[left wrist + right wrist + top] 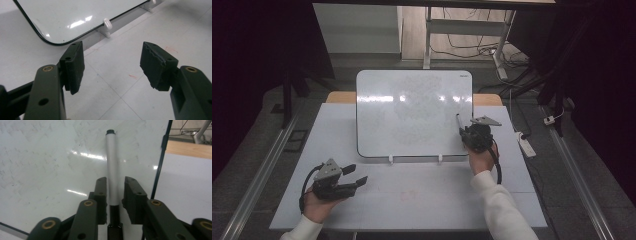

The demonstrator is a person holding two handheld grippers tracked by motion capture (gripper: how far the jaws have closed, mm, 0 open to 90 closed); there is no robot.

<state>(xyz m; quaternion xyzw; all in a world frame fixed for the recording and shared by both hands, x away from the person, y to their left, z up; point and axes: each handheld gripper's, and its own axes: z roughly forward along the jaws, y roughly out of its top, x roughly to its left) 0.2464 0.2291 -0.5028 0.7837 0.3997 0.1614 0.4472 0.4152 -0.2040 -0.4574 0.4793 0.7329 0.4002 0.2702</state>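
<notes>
Marker (112, 167) lies on whiteboard (412, 110) near its right edge, between right gripper (113, 192) jaws; jaws slightly parted, gap on one side. Right hand (481, 159) at whiteboard's lower right corner. Left gripper (112, 66) spread, empty, below whiteboard's lower left corner.

White table (412, 195) with a wooden edge at the back, on grey floor (257, 145). Behind the table: white cabinet (357, 27), desk frame (464, 27), loose cables (472, 50). Right of the table: power strip (527, 145). Metal rails (259, 177) flank the table. Dark at both sides.
</notes>
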